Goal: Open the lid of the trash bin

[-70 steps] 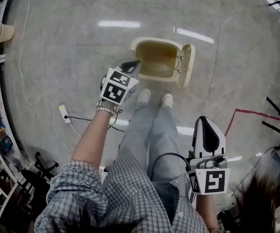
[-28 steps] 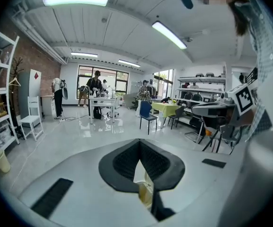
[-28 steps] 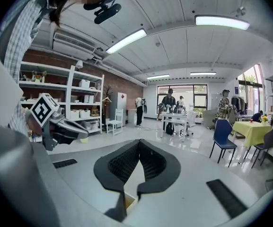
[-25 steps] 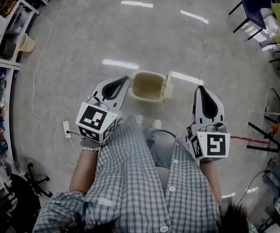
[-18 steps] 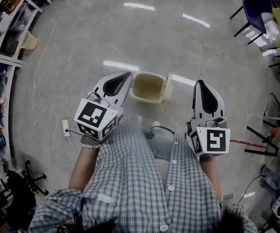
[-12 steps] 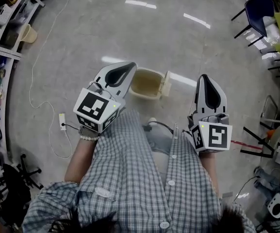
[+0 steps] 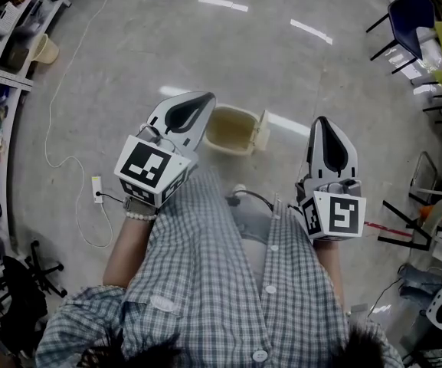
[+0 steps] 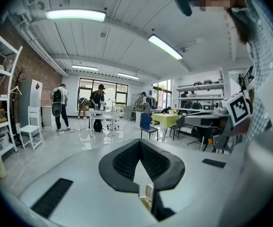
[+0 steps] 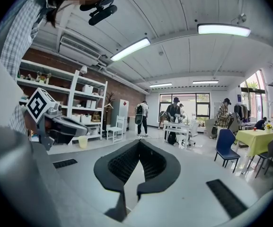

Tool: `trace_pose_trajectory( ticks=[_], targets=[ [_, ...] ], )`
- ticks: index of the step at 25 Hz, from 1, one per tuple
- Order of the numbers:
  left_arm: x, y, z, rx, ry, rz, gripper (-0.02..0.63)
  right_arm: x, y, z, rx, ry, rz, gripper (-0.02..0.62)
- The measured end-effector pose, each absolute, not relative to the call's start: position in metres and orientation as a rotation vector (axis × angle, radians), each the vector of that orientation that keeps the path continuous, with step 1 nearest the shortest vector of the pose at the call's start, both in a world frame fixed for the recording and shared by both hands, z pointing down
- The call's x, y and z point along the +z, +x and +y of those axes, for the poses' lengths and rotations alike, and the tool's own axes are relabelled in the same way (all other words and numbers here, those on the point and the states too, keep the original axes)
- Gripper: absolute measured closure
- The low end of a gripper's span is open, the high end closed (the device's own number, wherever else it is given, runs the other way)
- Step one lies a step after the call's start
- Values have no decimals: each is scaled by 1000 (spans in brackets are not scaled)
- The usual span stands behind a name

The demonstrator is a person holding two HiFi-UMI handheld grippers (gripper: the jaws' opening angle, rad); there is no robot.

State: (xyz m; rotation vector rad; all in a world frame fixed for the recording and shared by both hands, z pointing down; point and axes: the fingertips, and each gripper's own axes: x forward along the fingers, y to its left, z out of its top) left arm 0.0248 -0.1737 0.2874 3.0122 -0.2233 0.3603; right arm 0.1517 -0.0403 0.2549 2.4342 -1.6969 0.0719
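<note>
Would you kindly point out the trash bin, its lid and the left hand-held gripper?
trash bin [image 7: 232,127]: head view, bare inside.
lid [image 7: 262,131]: head view, middle of raised flap.
left hand-held gripper [image 7: 203,100]: head view, between its fingertips.

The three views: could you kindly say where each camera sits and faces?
Head view: on the head, looking down at the trash bin; shirt, left gripper, right gripper show.
Left gripper view: on the left gripper, looking across the room; shut jaws show.
Right gripper view: the same from the right gripper.
Those two share the blue chair.
</note>
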Motion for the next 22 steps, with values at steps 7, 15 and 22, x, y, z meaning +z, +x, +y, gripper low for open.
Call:
trace_pose_trajectory(
  ticks=[7,15,22],
  targets=[
    [290,26,-170,361,2998,-214,601,256,155,-37,78,2432,-1687,578],
    [294,28,-169,362,2977,-203,601,260,155,-34,95,2426,-1677,578],
    [295,27,-170,361,2968,-202,601,262,155,-38,105,2419,-1685,578]
  ],
)
